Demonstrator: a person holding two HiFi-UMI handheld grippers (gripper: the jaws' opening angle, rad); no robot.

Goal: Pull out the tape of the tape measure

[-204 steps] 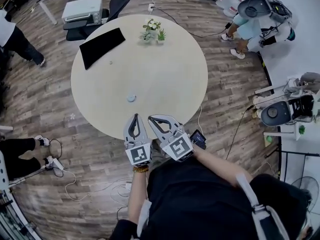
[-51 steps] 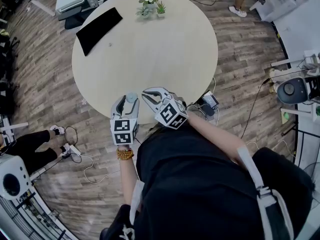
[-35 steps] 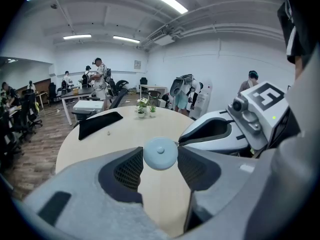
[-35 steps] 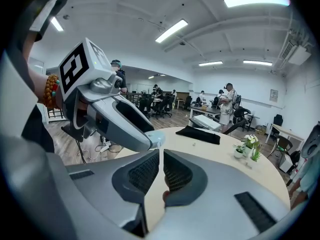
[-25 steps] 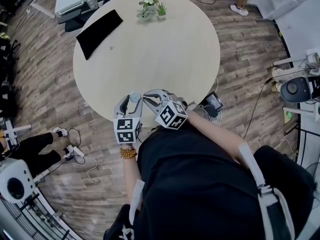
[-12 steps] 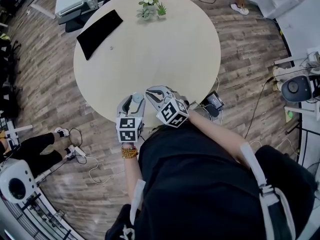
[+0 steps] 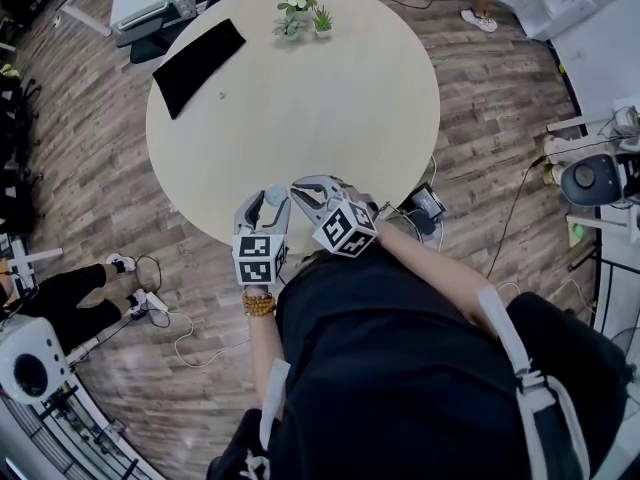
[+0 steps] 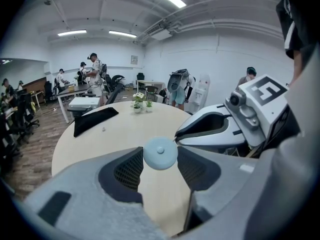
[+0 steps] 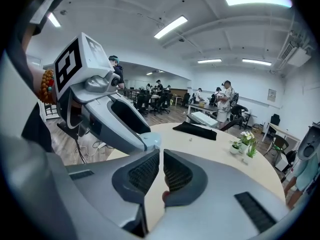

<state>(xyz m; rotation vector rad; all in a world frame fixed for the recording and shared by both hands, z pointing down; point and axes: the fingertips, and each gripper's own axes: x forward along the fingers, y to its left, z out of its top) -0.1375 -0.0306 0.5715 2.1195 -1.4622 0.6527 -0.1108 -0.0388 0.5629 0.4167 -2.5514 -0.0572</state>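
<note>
A round pale blue tape measure sits clamped between the fingers of my left gripper, just above the near edge of the round table. In the left gripper view the tape measure fills the gap at the tips of the left gripper. My right gripper comes in from the right, its jaws nearly together. The tips of the right gripper meet the case's right edge, where a thin pale sliver of tape end shows. In the right gripper view the right gripper stands beside the tape measure.
A black pad lies at the table's far left with a small bead near it. Two small potted plants stand at the far edge. A device and cables lie on the wooden floor to the right. People stand and sit around the room.
Early on the tape measure lay on the table with both grippers apart from it; now the left gripper holds it. Over the last second, both grippers have barely shifted.
</note>
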